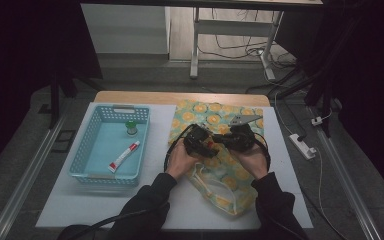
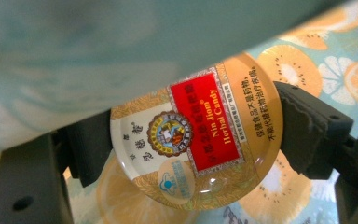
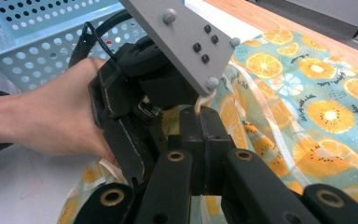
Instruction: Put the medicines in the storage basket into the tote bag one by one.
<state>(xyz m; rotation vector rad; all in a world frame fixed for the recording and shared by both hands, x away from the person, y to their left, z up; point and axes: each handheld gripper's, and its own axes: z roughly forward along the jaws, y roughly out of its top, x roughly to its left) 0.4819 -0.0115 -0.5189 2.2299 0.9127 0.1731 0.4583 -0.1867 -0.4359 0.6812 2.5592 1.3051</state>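
Basket: pale blue perforated basket (image 1: 87,150) sits at the left of the white table (image 1: 70,207), and inside it lie a red-and-white tube (image 1: 124,156) and a small green-capped bottle (image 1: 130,128), apart from each other.
Left gripper: the left gripper (image 2: 193,140) is clamped on a round golden candy tin (image 2: 198,135), red label reading "Nin Jiom Herbal Candy"; a pad presses each side of the rim, and a blurred fold of the fabric hangs over its upper part.
Bag: fruit-print bag (image 1: 215,117) with orange and kiwi slices lies right of the basket, both hands working at its near end, white zip edge (image 1: 207,184) showing below them.
Right gripper: the right gripper (image 3: 204,112) has its jaws pressed together, pinching a pale strip at the bag's edge (image 3: 204,99), just beside the left gripper.
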